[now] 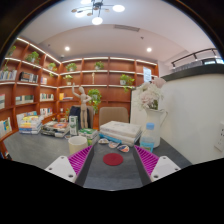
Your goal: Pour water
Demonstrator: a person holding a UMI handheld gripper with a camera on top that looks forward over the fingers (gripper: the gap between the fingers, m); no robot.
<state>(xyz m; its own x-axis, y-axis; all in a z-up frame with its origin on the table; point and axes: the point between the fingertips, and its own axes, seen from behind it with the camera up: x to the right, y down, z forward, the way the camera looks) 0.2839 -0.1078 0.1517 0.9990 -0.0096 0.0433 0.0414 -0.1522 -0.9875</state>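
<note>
The gripper (116, 165) is released, its two fingers spread wide with nothing between the magenta pads (146, 161) but bare grey table (35, 150). Just ahead of the gap, centred between the fingers, a small red disc (113, 158) lies flat on the table. Beyond the right finger and a little to its outer side stands a clear plastic water bottle (149, 136), upright, apart from both fingers. To the left of the bottle sits a white rectangular box (120, 131), and further left, beyond the left finger, a pale cup (77, 143) with stacked books (55, 128) behind it. Wooden shelves (40, 85) with plants and books line the far wall under ceiling lights (97, 12).
</note>
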